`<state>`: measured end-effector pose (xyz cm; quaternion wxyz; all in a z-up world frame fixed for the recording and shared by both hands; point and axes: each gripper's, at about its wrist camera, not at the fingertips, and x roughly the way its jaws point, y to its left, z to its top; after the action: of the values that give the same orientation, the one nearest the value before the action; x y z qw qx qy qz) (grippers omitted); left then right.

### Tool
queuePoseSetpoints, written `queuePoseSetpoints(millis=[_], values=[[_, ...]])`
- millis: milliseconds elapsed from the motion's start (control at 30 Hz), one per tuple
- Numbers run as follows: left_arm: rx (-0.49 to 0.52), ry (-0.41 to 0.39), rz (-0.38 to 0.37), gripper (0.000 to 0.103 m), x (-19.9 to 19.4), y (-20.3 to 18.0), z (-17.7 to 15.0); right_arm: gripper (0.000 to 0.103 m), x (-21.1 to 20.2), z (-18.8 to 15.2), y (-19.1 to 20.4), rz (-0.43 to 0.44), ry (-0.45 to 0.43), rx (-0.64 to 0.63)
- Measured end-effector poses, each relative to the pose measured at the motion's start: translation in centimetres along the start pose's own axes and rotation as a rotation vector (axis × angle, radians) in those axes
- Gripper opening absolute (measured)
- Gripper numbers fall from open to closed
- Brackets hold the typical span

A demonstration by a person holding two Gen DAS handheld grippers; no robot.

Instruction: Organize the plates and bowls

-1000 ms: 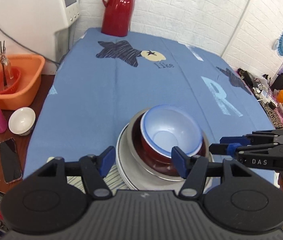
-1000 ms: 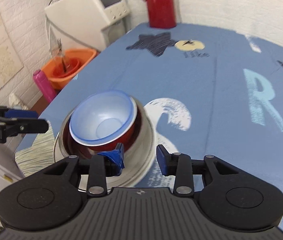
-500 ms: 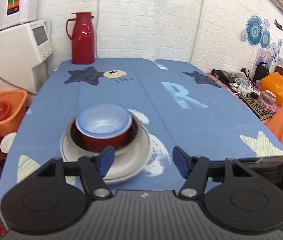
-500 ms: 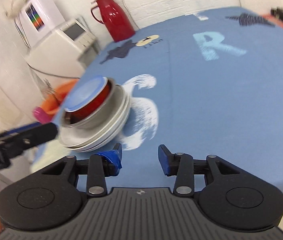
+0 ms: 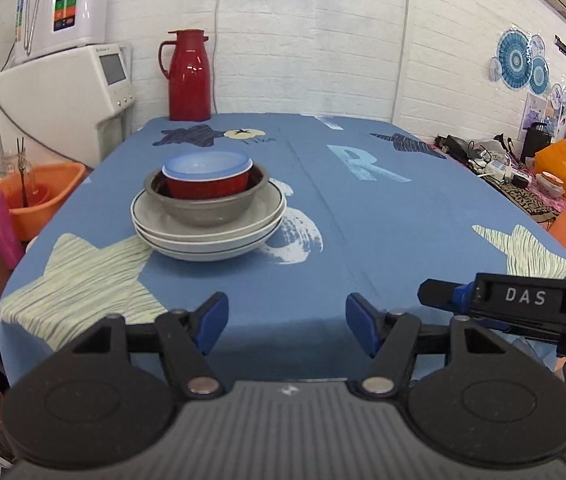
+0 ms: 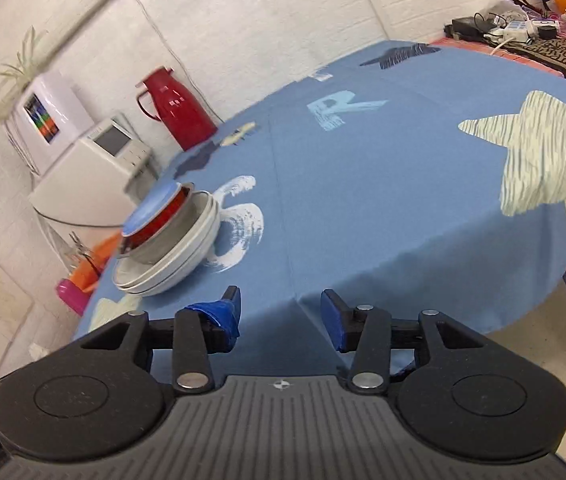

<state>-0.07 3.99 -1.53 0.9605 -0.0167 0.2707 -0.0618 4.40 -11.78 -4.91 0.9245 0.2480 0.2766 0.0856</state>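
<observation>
Left tool (image 5: 286, 322) is hovering off the near edge of the table (image 5: 323, 216), blue-padded jaws spread wide, holding nothing. Right tool (image 6: 280, 311) is sitting low at the same edge, jaws also standing apart and empty; in the left wrist view its black body marked "DAS" is showing at right (image 5: 523, 300). Blue star-print tablecloth (image 6: 383, 184) is covering the table. The dishes are standing as one nested stack on the cloth, left of centre, well apart from both tools: two white shallow plates with dark rim lines (image 5: 207, 236) at the bottom, a grey metal bowl (image 5: 207, 204) sitting in them, a red bowl (image 5: 207, 188) inside that, a light blue plastic bowl (image 5: 208, 165) nested on top. Red thermos jug (image 5: 188, 76) is standing at the far edge by the white brick wall. Orange plastic basin (image 5: 35, 196) and pink bottle (image 5: 1, 224) are sitting left of the table, beside a white appliance (image 5: 67, 100).
</observation>
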Motion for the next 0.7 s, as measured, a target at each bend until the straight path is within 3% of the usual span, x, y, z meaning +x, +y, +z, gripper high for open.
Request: queuePoseSetpoints(millis=[67, 233, 400, 500, 700], values=[[0.004, -0.021, 0.003, 0.066, -0.5, -0.1, -0.1, 0.030, -1.4, -0.7, -0.5, 0.019, -0.053, 0.011], [0.025, -0.081, 0.045, 0.067, -1.4, -0.5, 0.4, 0.031, -3.0, -0.2, -0.1, -0.118, -0.138, -0.035], [0.028, -0.101, 0.087, 0.071, -1.6, -0.7, 0.5, 0.031, -2.7, -0.4, -0.5, -0.092, -0.110, -0.035], [0.046, -0.110, 0.111, 0.089, -1.8, -1.1, 0.4, 0.032, -2.5, -0.9, -0.4, -0.082, -0.087, -0.050], [0.054, -0.130, 0.113, 0.089, -2.2, -1.2, 0.1, 0.033, -2.5, -1.4, 0.2, -0.083, -0.073, -0.085]])
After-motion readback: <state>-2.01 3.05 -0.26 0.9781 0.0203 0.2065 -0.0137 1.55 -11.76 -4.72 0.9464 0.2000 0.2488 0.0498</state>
